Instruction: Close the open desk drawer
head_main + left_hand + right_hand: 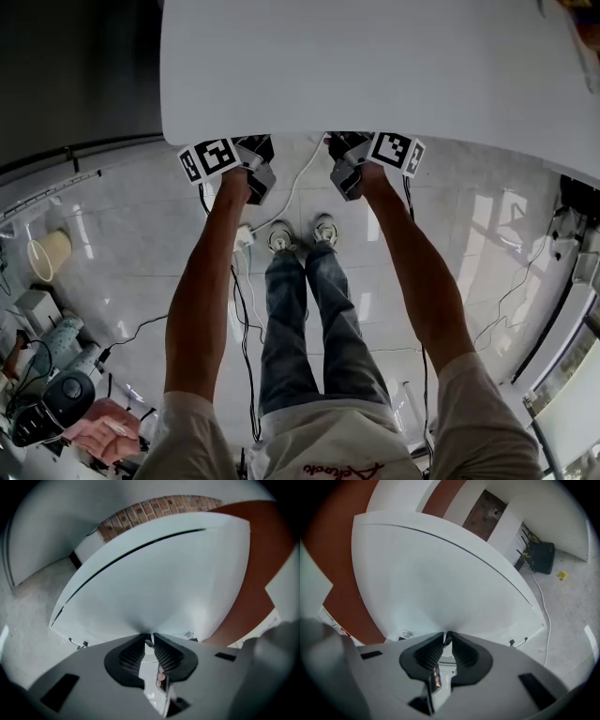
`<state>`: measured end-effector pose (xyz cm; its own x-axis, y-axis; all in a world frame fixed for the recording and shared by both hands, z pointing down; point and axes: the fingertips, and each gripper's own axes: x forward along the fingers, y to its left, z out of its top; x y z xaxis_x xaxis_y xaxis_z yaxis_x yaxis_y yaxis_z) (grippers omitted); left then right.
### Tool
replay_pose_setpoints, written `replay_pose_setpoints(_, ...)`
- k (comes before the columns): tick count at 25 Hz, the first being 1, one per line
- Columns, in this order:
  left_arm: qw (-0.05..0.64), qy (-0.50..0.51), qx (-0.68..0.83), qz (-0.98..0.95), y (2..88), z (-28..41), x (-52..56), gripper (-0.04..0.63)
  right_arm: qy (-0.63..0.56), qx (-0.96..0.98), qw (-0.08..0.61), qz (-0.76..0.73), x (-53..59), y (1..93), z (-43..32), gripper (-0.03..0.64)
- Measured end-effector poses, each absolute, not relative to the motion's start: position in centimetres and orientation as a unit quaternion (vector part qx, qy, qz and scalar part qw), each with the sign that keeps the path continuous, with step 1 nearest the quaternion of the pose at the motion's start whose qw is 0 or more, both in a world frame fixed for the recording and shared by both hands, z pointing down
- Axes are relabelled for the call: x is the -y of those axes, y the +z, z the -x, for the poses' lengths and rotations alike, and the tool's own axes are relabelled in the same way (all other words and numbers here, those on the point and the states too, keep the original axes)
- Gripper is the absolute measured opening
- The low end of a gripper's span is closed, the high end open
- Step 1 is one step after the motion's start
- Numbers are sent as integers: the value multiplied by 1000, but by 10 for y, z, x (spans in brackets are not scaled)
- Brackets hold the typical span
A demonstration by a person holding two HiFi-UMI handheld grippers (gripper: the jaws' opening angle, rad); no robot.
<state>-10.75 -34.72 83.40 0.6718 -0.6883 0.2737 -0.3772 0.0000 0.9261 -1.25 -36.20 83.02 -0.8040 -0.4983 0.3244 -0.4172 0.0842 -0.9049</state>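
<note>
At the drawer front (154, 583), arms (202, 300) outstretched.

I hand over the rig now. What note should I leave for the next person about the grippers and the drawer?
Left gripper: jaws nearly together, nothing between, tips at the white drawer front.
Right gripper: the same, on the same front.
Done: the front lies under the desk top.
Left: full closure cannot be seen; probably push until it stops, then withdraw both.
</note>
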Motion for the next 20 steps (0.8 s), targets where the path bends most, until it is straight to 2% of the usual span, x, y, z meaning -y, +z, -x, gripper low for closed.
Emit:
replay_pose_setpoints(5,588,-144,390,-694,830,107,368,67,-583,-752,17,306,378,829,13,72)
replay_pose_setpoints(11,591,-149,395,-687,835,109,361,68,-581,-750,48,313,371,831,16,81)
replay_pose_setpoints(13,596,-148,394,-684,835,104,354,128,-594,-740,66,309,363,832,13,143)
replay_pose_setpoints(20,611,-135,389,-676,856,97,309,130,-613,-731,46,296,316,849,9,143)
